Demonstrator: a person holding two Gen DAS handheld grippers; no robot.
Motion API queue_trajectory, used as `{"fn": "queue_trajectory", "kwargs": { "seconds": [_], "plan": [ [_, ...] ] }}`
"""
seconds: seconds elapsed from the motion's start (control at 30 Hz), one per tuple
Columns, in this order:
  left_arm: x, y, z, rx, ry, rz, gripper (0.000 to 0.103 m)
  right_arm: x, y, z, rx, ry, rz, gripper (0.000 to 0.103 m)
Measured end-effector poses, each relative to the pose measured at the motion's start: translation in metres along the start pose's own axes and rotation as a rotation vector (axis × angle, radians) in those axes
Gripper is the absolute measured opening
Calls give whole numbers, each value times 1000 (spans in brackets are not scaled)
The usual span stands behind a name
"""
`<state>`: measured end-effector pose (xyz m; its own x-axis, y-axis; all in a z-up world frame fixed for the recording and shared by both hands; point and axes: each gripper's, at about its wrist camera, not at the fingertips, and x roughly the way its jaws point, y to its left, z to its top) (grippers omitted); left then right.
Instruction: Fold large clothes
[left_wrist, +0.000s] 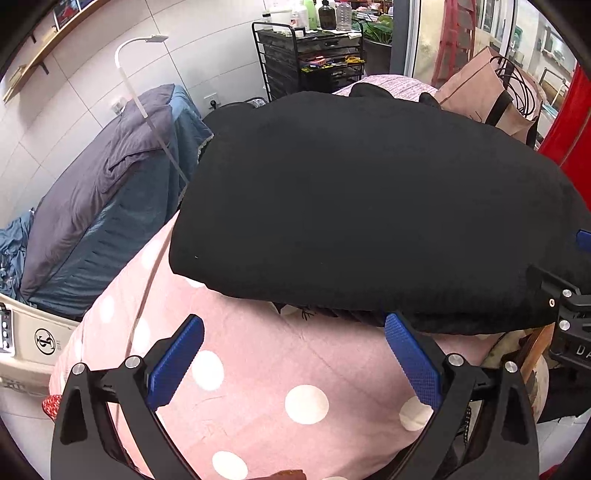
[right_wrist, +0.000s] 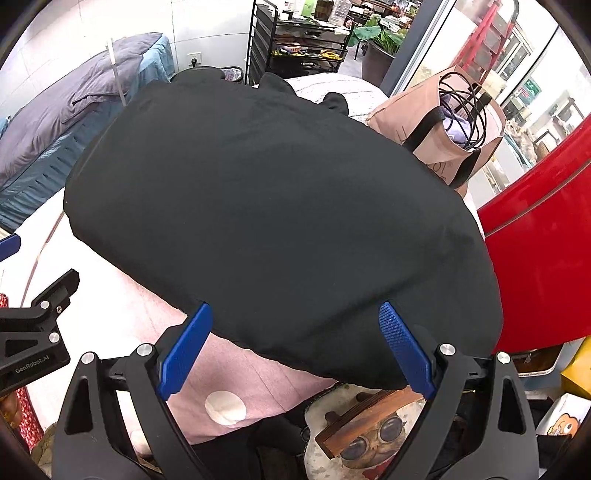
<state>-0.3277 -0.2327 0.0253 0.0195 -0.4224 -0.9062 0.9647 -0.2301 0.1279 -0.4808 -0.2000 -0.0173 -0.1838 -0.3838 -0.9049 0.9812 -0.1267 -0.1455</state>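
Note:
A large black garment (left_wrist: 369, 206) lies flat and smooth as a broad folded slab on a pink sheet with white dots (left_wrist: 280, 373). My left gripper (left_wrist: 293, 354) hovers open just short of the garment's near edge, over the pink sheet, with nothing between its blue pads. In the right wrist view the same black garment (right_wrist: 273, 218) fills the middle. My right gripper (right_wrist: 295, 347) stands open at its near hem, one blue finger on each side of a stretch of the edge, not closed on it. The other gripper's black frame (right_wrist: 33, 332) shows at the left.
A bed with grey and blue bedding (left_wrist: 96, 192) stands to the left, next to a white lamp (left_wrist: 129, 66). A black wire cart (left_wrist: 314, 62) with bottles is at the back. A tan bag with cables (right_wrist: 450, 133) sits by the garment's far right. A red panel (right_wrist: 535, 236) borders the right side.

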Motion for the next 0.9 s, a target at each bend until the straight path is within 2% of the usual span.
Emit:
{"fn": "queue_trajectory", "kwargs": {
  "seconds": [0.33, 0.5, 0.67, 0.9],
  "plan": [
    [4, -10, 0, 46, 10, -4, 97, 6, -5, -1, 21, 21, 0, 91],
    [0, -14, 1, 57, -24, 13, 97, 8, -6, -2, 26, 28, 0, 91],
    [1, -13, 4, 62, -11, 47, 97, 9, -7, 0, 24, 26, -8, 91],
    [-1, -11, 4, 54, -14, 55, 97, 9, -7, 1, 23, 24, -11, 91]
  ]
}}
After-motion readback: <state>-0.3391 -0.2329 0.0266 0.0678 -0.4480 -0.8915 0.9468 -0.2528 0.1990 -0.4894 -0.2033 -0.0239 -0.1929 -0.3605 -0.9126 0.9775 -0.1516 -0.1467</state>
